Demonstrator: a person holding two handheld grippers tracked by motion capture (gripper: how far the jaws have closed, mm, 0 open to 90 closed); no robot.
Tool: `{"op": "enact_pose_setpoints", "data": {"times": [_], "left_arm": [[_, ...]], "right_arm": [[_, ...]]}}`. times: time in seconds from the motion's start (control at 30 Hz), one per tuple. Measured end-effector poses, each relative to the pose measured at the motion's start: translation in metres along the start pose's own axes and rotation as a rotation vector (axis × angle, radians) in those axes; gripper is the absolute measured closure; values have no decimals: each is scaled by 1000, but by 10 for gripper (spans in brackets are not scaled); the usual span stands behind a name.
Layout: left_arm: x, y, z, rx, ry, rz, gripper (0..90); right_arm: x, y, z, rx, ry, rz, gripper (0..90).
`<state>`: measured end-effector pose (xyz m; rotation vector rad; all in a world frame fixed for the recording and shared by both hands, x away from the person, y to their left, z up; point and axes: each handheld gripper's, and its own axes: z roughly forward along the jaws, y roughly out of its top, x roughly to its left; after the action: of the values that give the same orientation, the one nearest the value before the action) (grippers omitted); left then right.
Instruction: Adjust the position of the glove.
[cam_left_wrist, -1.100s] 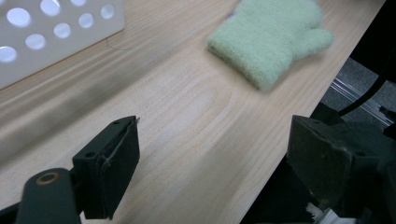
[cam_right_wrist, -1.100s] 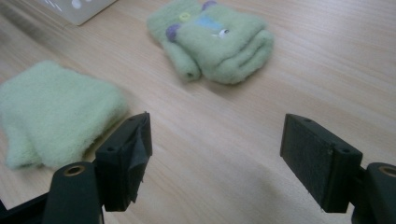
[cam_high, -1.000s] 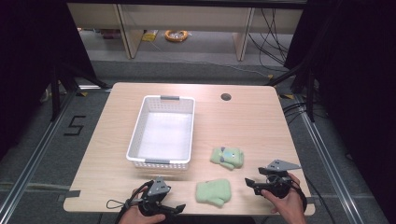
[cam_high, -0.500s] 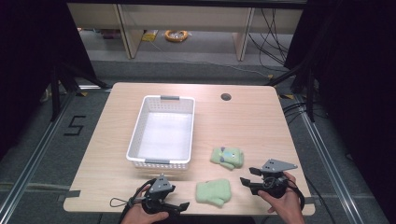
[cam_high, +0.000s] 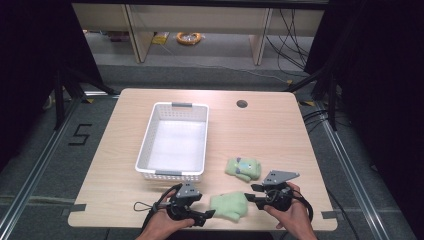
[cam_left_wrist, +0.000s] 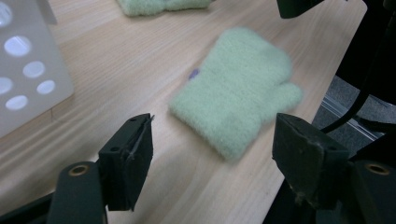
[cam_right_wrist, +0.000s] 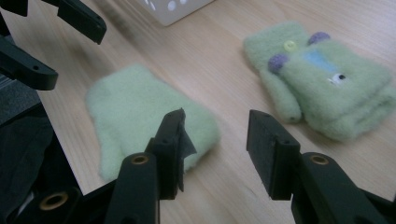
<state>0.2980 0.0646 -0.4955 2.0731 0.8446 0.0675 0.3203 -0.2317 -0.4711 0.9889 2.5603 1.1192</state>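
Each tool is black with two flat jaws; the right tool (cam_high: 259, 194) wears a grey three-cornered plate, and the left tool (cam_high: 206, 206) trails a black cable.

Green mittens: two lying on the table, one plain (cam_high: 229, 206), one with a face design (cam_high: 242, 168)
White perforated baskets: one (cam_high: 174, 141) sitting on the table
Handheld grippers: two, left gripper (cam_high: 204, 206) and right gripper (cam_high: 252, 193)
Wooden tables: one (cam_high: 125, 120)
Cable holes in tabletop: one (cam_high: 242, 104)
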Motion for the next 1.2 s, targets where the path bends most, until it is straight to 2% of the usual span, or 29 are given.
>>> {"op": "enact_pose_setpoints", "data": {"times": [0.07,0.1,0.13,0.17,0.2,0.23,0.3,0.33,0.43,0.47,0.5,0.53,0.57,0.6,0.63,0.67,0.7,0.73,0.77,0.8,0.83,0.87,0.9,0.93,1.0,1.07,1.1,1.17,1.2], "left_arm": [[1,3,3,10,-4,10,319],[0,3,5,4,-5,-3,326],[0,4,6,11,-7,3,327],[0,5,9,16,-10,-11,327],[0,6,10,23,-9,4,328],[-1,6,15,44,-8,9,330],[-1,7,18,43,-8,13,352],[-3,7,21,48,-9,11,355],[-4,9,27,52,1,25,360],[-4,9,28,70,7,29,363],[-4,10,29,81,13,57,387],[-5,9,32,81,26,51,388],[-4,10,33,91,26,77,388],[-6,9,35,78,24,45,396],[-5,10,35,87,26,69,406],[-5,11,34,90,26,84,421],[-5,11,34,84,28,81,475],[-5,11,34,84,28,81,515],[-6,11,33,86,22,86,515],[-6,10,34,83,26,73,598],[-6,10,34,78,21,71,598],[-5,10,34,71,22,87,680],[-5,10,34,71,22,87,720],[-5,10,35,48,-9,76,750],[-4,9,36,43,-23,67,780],[-5,11,34,59,-18,87,788],[-6,12,34,41,-14,89,793],[-7,15,34,37,-18,87,797],[-7,17,33,31,-27,102,797]], "right_arm": [[0,1,1,12,0,-3,581],[1,4,5,29,5,1,589],[1,5,9,25,4,-3,595],[1,5,9,25,4,-3,595],[2,6,12,33,6,2,600],[1,9,18,56,16,-15,612],[1,9,21,46,19,-17,615],[1,12,24,73,26,-24,626],[2,12,28,69,26,-13,631],[1,12,30,69,24,-6,634],[1,13,32,95,18,-8,646],[0,12,32,119,15,-5,649],[0,12,32,119,15,-5,649],[0,11,35,107,23,4,651],[0,10,37,117,21,-1,653],[0,10,36,139,28,12,656],[1,8,37,130,39,45,677],[1,8,37,130,39,45,677],[-2,7,39,112,35,16,701],[-2,5,38,112,52,30,741],[-2,5,38,112,52,30,741],[-3,4,38,110,59,34,790],[-3,4,38,110,59,34,790],[-2,3,35,130,46,33,825],[-1,3,34,123,38,6,842],[0,4,32,124,41,4,848],[1,4,30,125,42,0,850],[3,5,20,95,36,-1,852],[3,5,15,92,41,13,852]]}}
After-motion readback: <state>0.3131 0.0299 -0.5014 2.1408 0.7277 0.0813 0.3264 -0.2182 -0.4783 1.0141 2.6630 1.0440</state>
